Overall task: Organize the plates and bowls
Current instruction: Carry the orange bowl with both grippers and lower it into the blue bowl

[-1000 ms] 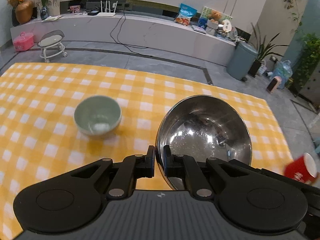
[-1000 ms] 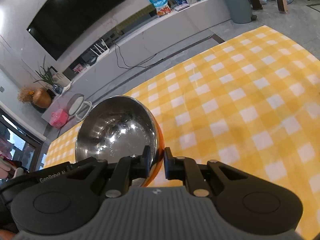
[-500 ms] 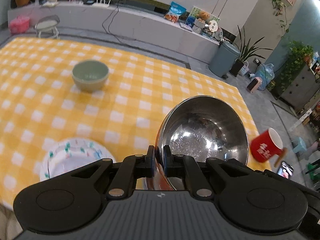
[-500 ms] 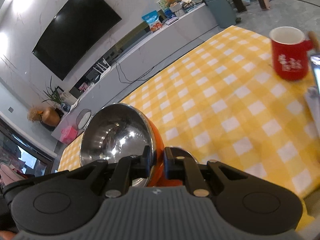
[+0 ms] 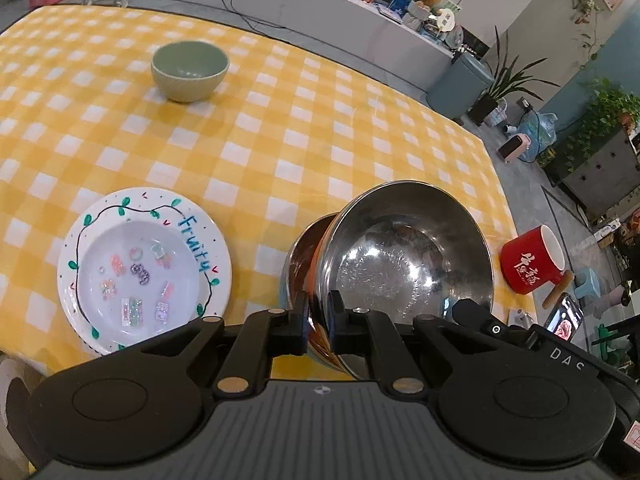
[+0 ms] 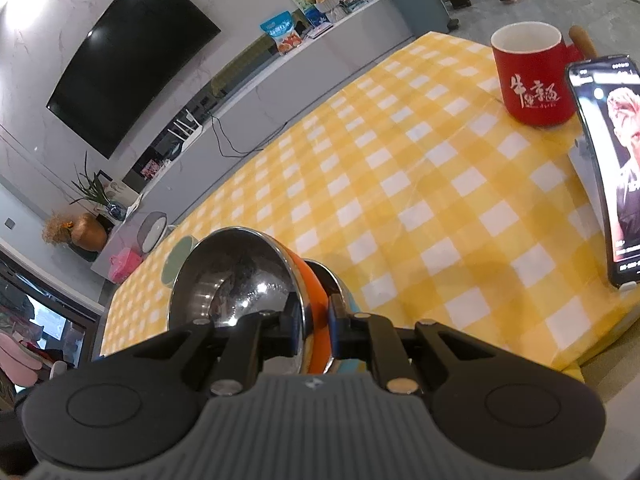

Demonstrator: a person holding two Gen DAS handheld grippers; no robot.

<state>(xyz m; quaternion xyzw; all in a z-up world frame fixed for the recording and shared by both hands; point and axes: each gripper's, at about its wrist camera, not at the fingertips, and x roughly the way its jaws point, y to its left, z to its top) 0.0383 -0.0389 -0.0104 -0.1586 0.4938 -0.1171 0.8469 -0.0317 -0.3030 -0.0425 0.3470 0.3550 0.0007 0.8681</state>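
- Your painted plate (image 5: 144,270) sits at the table's near-left edge, at about 9 o'clock from the left gripper (image 5: 318,322) in the left wrist view; it lies flat on the yellow checked tablecloth (image 5: 280,148).
- The green bowl (image 5: 189,70) stands upright far off at 11 o'clock, well apart from the plate.
- Your left gripper is pinching the near rim of the steel bowl (image 5: 404,264), one finger inside and one on the orange outer wall; the bowl is tilted.
- A second bowl (image 5: 308,248) peeks out just behind and under the steel one, at its left; you cannot tell from here whether they touch.
- Your right gripper (image 6: 316,322) is clamped on the same steel bowl's (image 6: 236,280) rim from the other side.
- The red mug (image 6: 530,76) stands at 1 o'clock in the right wrist view, near the far corner.
- A phone (image 6: 608,168) is propped upright at 2 o'clock, just beside the mug.
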